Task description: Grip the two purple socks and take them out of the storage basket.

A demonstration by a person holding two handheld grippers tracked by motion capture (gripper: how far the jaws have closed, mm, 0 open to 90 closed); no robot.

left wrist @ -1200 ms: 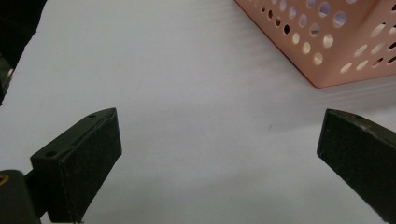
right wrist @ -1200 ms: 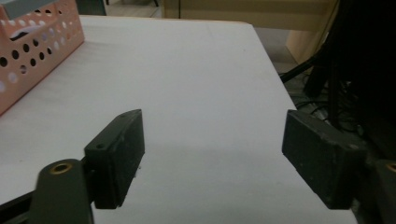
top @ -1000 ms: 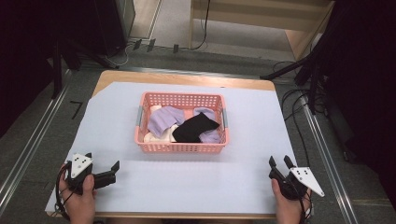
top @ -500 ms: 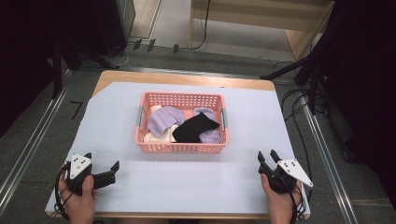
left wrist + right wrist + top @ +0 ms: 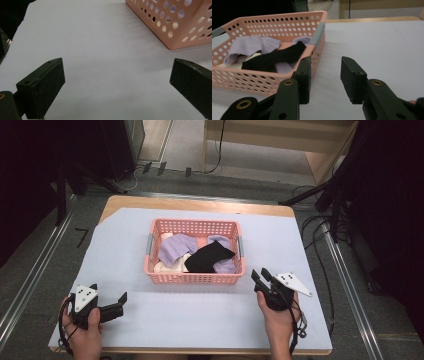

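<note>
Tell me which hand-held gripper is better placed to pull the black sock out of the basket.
Probably right. The right hand-held gripper sits open beside the basket's near right corner, aimed toward the black sock. The left hand-held gripper lies farther away, near the table's front left edge.

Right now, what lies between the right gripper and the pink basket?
Nothing: in the high view, only a short bare stretch of white table cover separates the right gripper from the pink basket. Its fingers are apart and empty.
</note>
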